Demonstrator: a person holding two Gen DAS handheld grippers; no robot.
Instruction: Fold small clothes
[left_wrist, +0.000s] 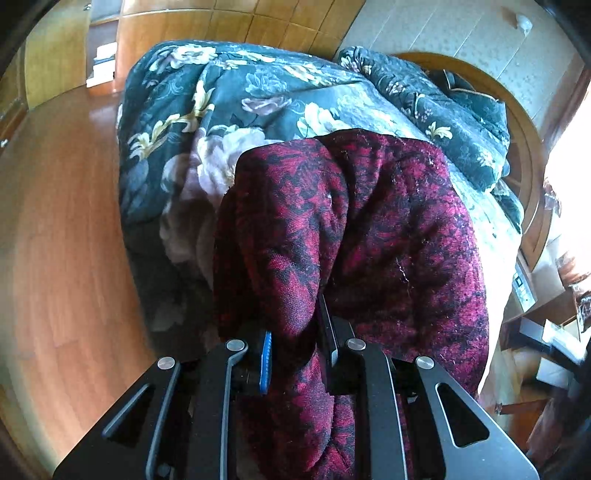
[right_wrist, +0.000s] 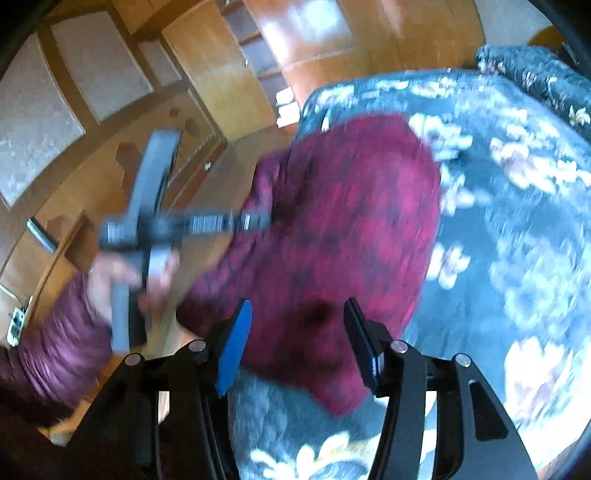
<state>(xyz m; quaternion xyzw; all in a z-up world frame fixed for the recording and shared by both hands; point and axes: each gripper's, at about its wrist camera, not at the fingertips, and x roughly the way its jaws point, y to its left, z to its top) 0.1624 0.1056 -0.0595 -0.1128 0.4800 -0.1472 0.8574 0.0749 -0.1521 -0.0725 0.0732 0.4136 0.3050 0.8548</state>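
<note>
While the left tongs (left_wrist: 295, 354) pinch a bunched fold of the red-and-black garment (left_wrist: 369, 229), the cloth hangs and drapes forward from them onto the bed (left_wrist: 207, 96), lying over the floral cover near the bed's edge beside the wooden floor (left_wrist: 66, 221). The right tongs (right_wrist: 295, 332) stand spread; nothing is pressed between the pads, though the garment's near hem lies just ahead of and below them in the blurred right wrist view. In that view the garment runs lengthwise away from the right tongs toward the far corner of the bed, and the left tongs enter from the side, gripping its side edge at mid-length. Judgement: the right tongs are the free pair and nearer the loose near hem, so the coming grasp turns on that hem lying straight ahead of them, along the garment's long axis. The fabric is a thick knit with a mottled crimson and black pattern, flecked with pale lint, soft and heavily creased where gathered. It looks partly doubled over; the fold seems incomplete. The person's hand (right_wrist: 110, 277) holds the left tool's grip.
</note>
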